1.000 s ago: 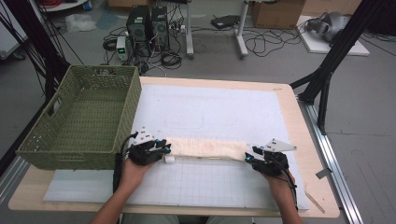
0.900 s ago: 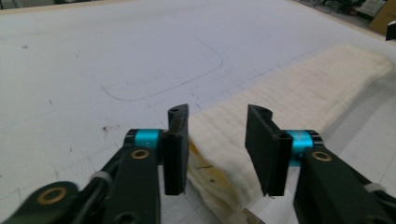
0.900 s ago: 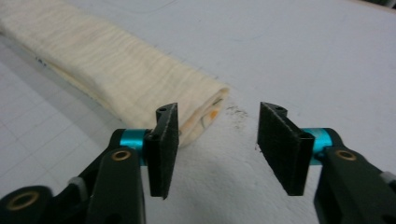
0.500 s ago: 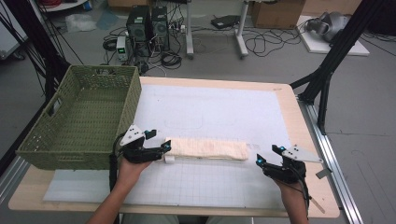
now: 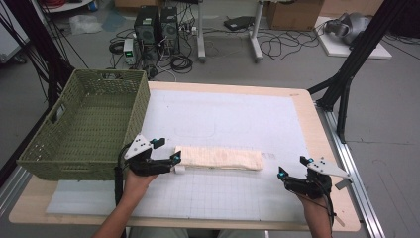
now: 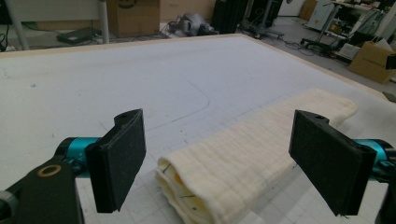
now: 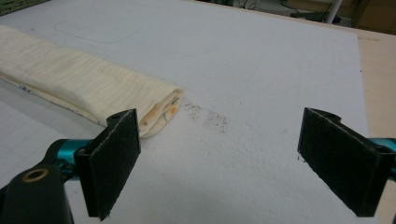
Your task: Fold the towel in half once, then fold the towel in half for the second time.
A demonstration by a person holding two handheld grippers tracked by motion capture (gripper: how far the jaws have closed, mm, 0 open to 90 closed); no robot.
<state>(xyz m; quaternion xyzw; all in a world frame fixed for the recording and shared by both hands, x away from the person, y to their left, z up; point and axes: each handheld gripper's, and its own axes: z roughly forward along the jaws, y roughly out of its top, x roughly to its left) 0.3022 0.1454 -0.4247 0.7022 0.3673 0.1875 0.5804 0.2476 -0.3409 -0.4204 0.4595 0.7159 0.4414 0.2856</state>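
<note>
While both pairs of jaws were being read first, these lines were set down:

Left jaws: spread wide on the left gripper (image 5: 163,159); they had just been opening, and the pads (image 6: 116,163) were seen standing clear on either side of the cloth's near end, nothing pinched.

Right jaws: spread wide too on the right gripper (image 5: 293,174); they had likewise just been opening, with bare mat between them and the cloth's end off to one side.

Cloth: a cream folded cloth (image 5: 219,158) was laid as a long flat band across the white mat (image 5: 223,114), between the two grippers; its left end was just at the left jaws, its right end near but apart from the right gripper.

Handling: it was judged light, soft and limp, likely to sag and unfold if lifted by one layer; nothing fragile or slippery was suggested.

Hold: the layered short ends (image 7: 161,112) were judged best, all folds taken together.

Surroundings: a green woven basket (image 5: 84,129) was stood on the counter's left part, beside the mat.
</note>
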